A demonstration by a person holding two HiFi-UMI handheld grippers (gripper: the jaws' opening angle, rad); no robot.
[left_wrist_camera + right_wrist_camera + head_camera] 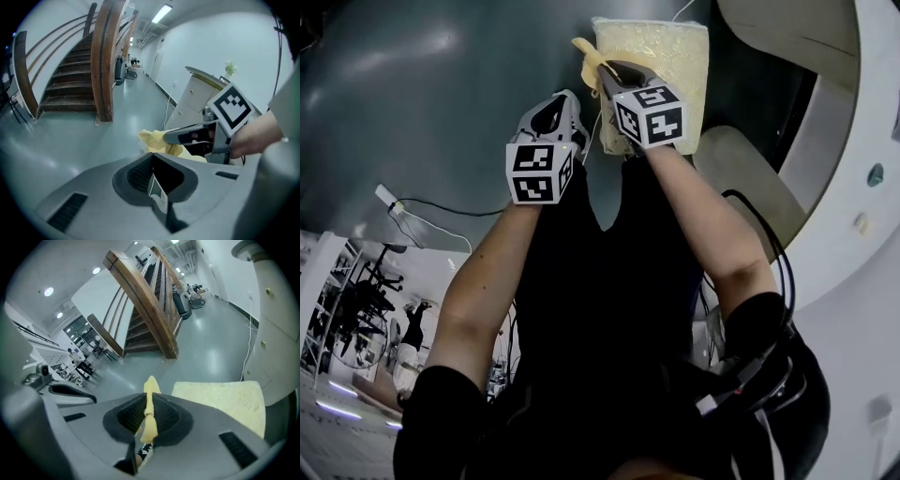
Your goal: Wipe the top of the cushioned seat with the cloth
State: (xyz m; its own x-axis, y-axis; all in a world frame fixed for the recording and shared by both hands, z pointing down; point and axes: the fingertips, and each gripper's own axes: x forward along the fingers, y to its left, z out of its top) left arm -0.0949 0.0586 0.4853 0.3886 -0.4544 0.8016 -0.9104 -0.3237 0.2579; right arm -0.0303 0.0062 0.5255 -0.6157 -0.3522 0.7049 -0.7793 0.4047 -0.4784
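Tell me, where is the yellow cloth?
The cloth is pinched in the right gripper, poking up just left of the cushioned seat in the right gripper view.

The cloth (149, 414) is butter yellow, a shade deeper than the pale cream, glossy cushioned seat (661, 52). The left gripper (569, 96) and right gripper (606, 69) are light grey with black ribbed pads (129, 414), each carrying a white cube (539, 172) patterned with black squares. The floor (412, 84) is shiny grey-green, the staircase (75, 61) dark brown wood.
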